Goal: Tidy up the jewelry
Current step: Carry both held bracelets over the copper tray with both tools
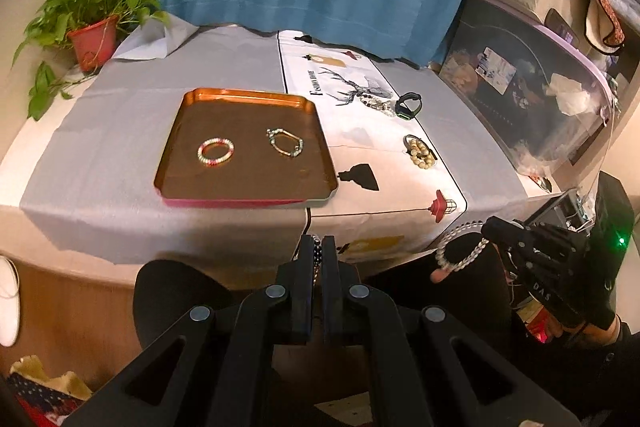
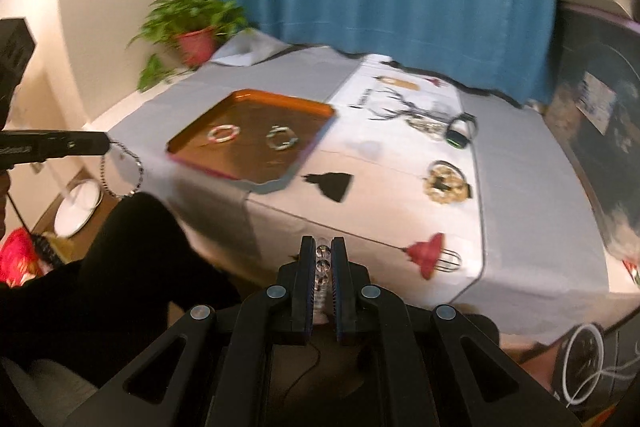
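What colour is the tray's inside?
Copper-orange inside the tray, pink outer edge; left wrist view shows it best.

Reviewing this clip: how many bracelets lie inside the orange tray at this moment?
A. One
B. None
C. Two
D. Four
C. The orange tray holds two: a red-and-white beaded bracelet on its left and a green-and-gold bracelet on its right; the other jewelry is on the tablecloth or held in the hand-held grippers.
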A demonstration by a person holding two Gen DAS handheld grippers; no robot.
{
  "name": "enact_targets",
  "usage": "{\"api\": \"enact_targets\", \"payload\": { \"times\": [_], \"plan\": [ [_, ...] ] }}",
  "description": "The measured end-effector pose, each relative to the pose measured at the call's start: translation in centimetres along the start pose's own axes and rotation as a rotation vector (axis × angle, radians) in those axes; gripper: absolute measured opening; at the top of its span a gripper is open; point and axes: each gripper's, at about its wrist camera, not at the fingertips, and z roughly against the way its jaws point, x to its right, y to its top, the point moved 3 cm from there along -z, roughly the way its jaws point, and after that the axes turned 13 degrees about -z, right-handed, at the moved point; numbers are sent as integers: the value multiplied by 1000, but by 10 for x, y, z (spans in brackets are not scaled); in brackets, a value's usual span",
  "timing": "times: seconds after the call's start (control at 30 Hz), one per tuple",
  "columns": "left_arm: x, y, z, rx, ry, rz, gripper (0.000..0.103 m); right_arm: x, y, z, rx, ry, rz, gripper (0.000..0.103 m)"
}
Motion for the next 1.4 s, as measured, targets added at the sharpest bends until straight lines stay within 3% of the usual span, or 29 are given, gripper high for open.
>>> {"api": "enact_targets", "payload": {
  "times": [0.4,0.77,1.03,1.4],
  "plan": [
    [-9,1,-2,20,5,10,1,-29,8,-7,-12,11,58,8],
    [-31,36,-26,52,53,-3,1,-52,47,-36,3,27,96,8],
    [-58,60,-56,58,108,-17,1,-71,88,-77,20,49,110,8],
    [-119,98,-113,43,151,10,1,-102,142,-164,20,84,126,8]
  ]
}}
